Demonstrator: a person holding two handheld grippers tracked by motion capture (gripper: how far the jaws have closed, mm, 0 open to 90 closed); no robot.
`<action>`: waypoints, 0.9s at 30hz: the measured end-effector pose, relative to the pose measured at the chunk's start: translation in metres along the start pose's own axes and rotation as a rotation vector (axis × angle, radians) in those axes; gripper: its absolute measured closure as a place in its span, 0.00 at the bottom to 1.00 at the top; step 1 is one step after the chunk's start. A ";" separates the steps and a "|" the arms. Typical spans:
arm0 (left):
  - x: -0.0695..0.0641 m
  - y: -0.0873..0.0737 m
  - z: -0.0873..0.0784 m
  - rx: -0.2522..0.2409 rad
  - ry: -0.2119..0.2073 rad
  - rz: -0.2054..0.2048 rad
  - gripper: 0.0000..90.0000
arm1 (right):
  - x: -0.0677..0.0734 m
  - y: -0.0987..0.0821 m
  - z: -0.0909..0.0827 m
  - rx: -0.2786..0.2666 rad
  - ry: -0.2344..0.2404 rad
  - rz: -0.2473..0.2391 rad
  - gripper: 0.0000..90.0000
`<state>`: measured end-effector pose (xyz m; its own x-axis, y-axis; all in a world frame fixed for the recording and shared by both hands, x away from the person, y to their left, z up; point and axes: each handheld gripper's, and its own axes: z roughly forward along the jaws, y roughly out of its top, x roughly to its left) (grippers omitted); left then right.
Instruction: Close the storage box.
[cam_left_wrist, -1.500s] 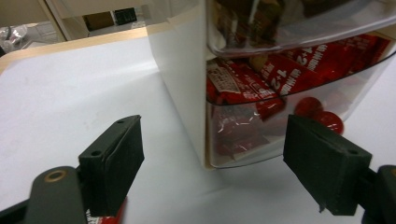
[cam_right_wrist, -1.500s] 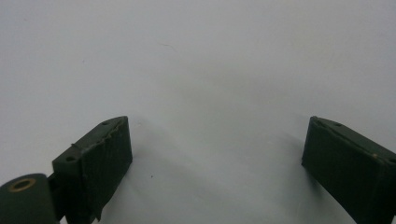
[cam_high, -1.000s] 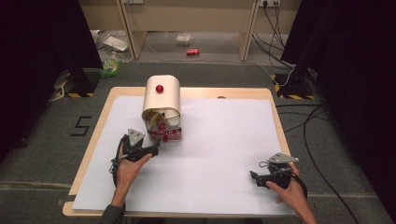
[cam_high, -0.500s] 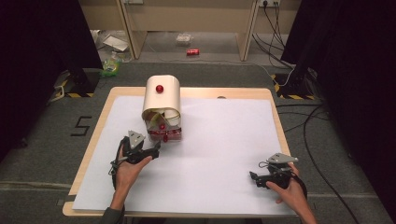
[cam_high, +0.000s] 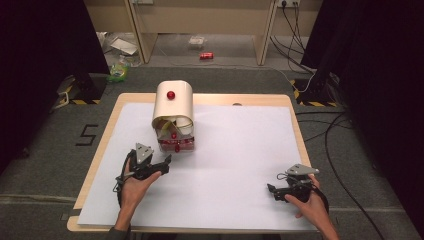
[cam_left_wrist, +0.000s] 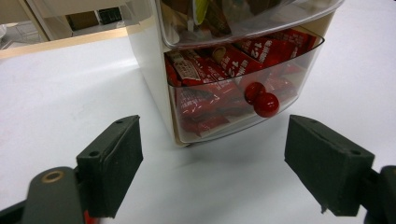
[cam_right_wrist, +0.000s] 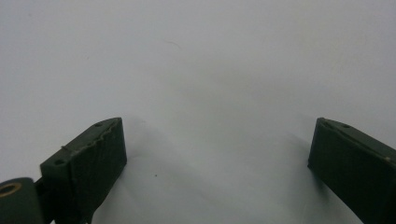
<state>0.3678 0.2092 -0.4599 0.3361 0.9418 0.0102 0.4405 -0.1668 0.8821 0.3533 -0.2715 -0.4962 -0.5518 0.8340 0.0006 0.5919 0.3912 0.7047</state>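
left gripper (cam_high: 166, 161) edged nearer drawer box (cam_high: 172, 105) | both jaws wide | right gripper (cam_high: 272, 190) idle

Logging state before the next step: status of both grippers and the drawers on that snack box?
left gripper: jaws open, empty, facing the lower drawer
right gripper: jaws open, empty, over bare white table
lower drawer: shut or nearly so, full of red packets, red knob untouched
upper drawer: holds packets; open or shut unclear

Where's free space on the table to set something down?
Bare: the sheet between the cabinet and the right gripper, plus the far right corner. Crowded: front of the cabinet, where the left gripper sits near the lower drawer.
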 end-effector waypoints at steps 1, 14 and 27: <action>0.000 0.000 0.000 0.001 -0.002 0.001 0.21 | 0.000 0.000 0.000 0.000 0.000 0.000 0.05; -0.005 -0.006 -0.007 0.003 -0.015 0.010 0.21 | 0.000 0.000 0.000 0.000 0.000 0.000 0.05; -0.017 -0.014 -0.011 0.013 -0.047 0.027 0.21 | 0.000 0.000 0.000 0.001 0.000 0.001 0.05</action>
<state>0.3467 0.1992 -0.4674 0.3868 0.9221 0.0115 0.4415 -0.1962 0.8755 0.3533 -0.2714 -0.4961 -0.5514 0.8342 0.0011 0.5927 0.3908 0.7043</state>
